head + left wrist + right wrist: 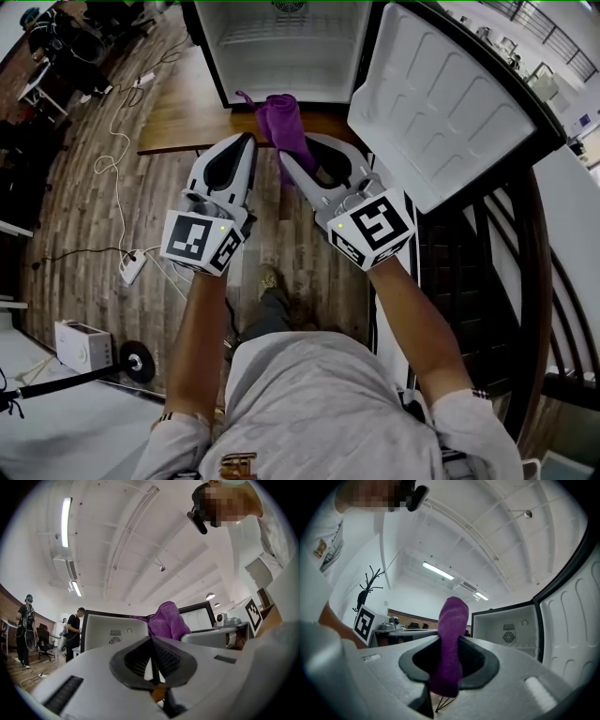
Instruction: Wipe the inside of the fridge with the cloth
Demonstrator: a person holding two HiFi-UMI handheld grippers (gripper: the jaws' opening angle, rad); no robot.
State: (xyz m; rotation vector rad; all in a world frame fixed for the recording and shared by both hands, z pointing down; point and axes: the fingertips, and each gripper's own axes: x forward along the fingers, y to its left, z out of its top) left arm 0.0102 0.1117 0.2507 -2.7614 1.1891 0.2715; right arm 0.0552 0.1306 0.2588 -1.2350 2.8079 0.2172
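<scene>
right claw [449,660] pinches cloth [453,616] — fridge [281,52] (top) cut off

One fridge [281,47] with one open door [450,103] stands on one desk [187,122]. One purple cloth [286,122]. Two grippers: left gripper [251,141] and right gripper [298,148], each with two fingers [230,169] and one marker cube [202,242].

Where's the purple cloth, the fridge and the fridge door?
purple cloth [281,117]: head view, on its bunched upper part.
fridge [281,47]: head view, on its white back wall inside.
fridge door [450,103]: head view, on the middle of its white inner panel.
</scene>
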